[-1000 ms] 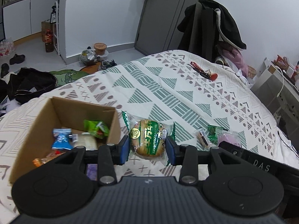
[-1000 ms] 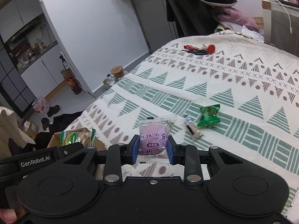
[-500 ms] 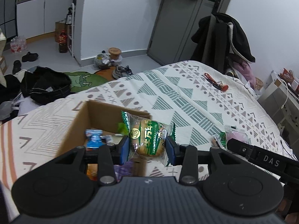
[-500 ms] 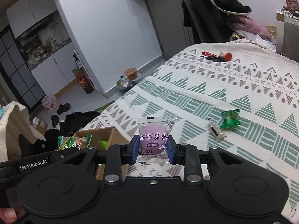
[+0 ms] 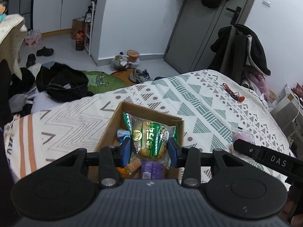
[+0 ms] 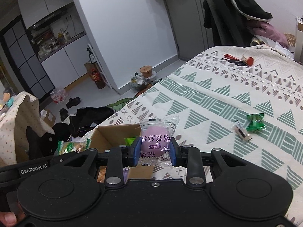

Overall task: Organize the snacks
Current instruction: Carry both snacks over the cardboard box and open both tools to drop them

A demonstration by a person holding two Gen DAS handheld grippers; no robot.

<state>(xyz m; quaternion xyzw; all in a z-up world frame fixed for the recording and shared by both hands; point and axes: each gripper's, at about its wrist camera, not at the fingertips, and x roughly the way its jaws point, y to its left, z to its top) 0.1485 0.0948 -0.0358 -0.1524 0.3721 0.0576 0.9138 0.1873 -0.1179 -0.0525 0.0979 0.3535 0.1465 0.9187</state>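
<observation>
Both pairs of jaws are clamped on snacks. Your left gripper [image 5: 149, 152] pinches a green-wrapped bun packet [image 5: 149, 138] between its 2 blue pads, held above the open cardboard box [image 5: 113, 121] on the patterned bedspread [image 5: 198, 102]. Inside the box lie a blue wrapper [image 5: 121, 134] and a purple packet [image 5: 151, 170]. Your right gripper [image 6: 153, 151] grips a clear-wrapped purple bun [image 6: 156, 141] just past the box's near corner. Well apart on the bedspread lie a green candy packet [image 6: 255, 122] and, just beside it, a small clear sachet [image 6: 241, 131].

Patterned bed [image 6: 217, 94] carries cardboard box [image 5: 121, 113], green candy [image 6: 255, 122], red keys [image 6: 238, 60].
</observation>
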